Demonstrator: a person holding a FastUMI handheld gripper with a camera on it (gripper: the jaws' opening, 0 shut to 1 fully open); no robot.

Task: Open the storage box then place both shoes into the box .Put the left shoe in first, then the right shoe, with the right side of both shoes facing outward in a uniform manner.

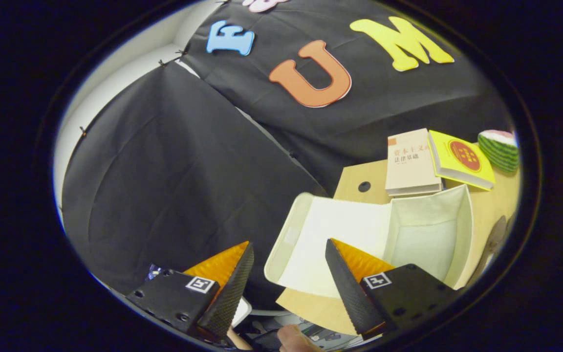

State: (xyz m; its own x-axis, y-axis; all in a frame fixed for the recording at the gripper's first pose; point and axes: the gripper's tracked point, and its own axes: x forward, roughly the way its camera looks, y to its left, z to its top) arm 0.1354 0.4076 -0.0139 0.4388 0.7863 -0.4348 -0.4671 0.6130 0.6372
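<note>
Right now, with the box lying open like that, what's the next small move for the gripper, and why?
Probably swing away from the storage box to look for the left shoe. The box already stands open on the table with nothing visible inside, and the gripper is open and holding nothing, its fingers spread just ahead of the box's flap. A dark shape at the table's far edge may be a shoe, but I cannot tell.
</note>
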